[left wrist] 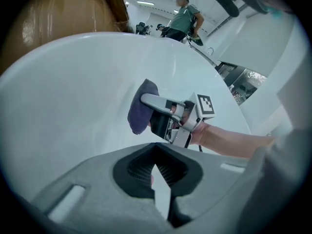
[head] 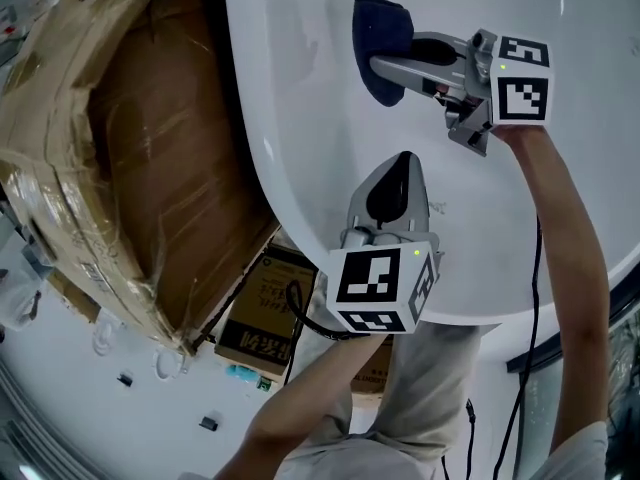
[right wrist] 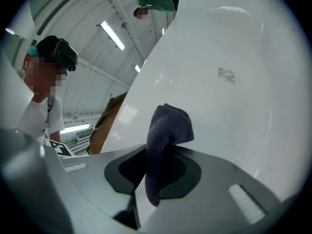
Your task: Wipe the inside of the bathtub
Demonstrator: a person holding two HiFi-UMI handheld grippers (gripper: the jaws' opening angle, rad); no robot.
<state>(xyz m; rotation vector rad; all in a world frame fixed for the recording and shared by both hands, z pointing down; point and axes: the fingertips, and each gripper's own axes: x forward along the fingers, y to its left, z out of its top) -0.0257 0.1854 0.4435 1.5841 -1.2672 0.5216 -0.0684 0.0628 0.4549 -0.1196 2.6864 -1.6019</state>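
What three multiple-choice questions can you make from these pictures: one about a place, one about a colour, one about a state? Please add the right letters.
1. Where is the cloth? A. loose outside the bathtub. B. inside it, in the right claw. C. hanging over its rim.
2. What colour is the cloth? A. dark blue. B. yellow. C. white.
3. How is the left claw? A. wide open. B. shut, empty. C. shut on the cloth.
Answers: B, the head view shows the right claw holding it inside the bathtub; A, it looks dark blue there; B, its halves meet with nothing between.
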